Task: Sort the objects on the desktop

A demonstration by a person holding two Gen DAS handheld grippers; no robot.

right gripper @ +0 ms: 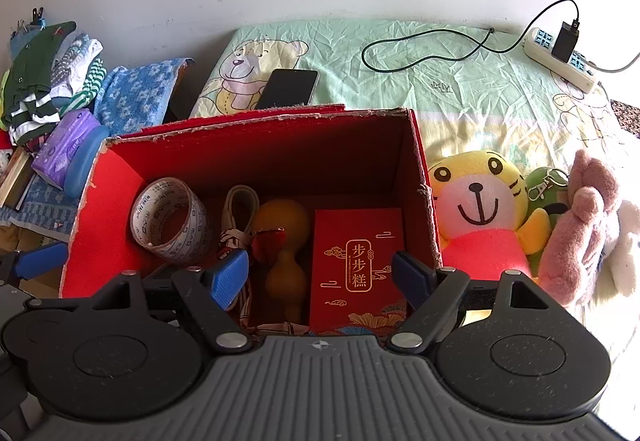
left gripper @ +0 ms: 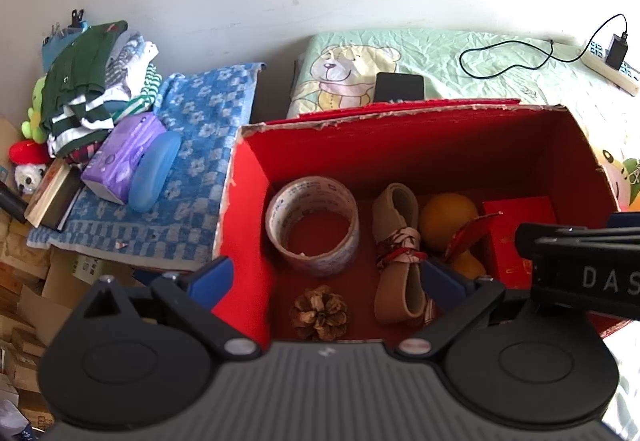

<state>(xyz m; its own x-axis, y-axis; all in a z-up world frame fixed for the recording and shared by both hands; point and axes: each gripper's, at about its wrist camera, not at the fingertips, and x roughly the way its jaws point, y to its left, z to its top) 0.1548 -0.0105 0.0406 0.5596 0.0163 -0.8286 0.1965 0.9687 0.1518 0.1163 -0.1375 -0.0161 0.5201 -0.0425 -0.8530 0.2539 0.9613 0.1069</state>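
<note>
While both tongs hover spread and empty over the red cardboard box (right gripper: 120, 241), the right gripper (right gripper: 320, 273) is nearer the flat red gift packet (right gripper: 356, 261), long axis running near-to-far, than the left gripper (left gripper: 324, 277).

Tape roll (left gripper: 312, 227) inside box (left gripper: 244, 201)

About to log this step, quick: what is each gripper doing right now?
Left gripper: open, holding nothing, above the red box.
Right gripper: open, holding nothing, above the same box.
</note>
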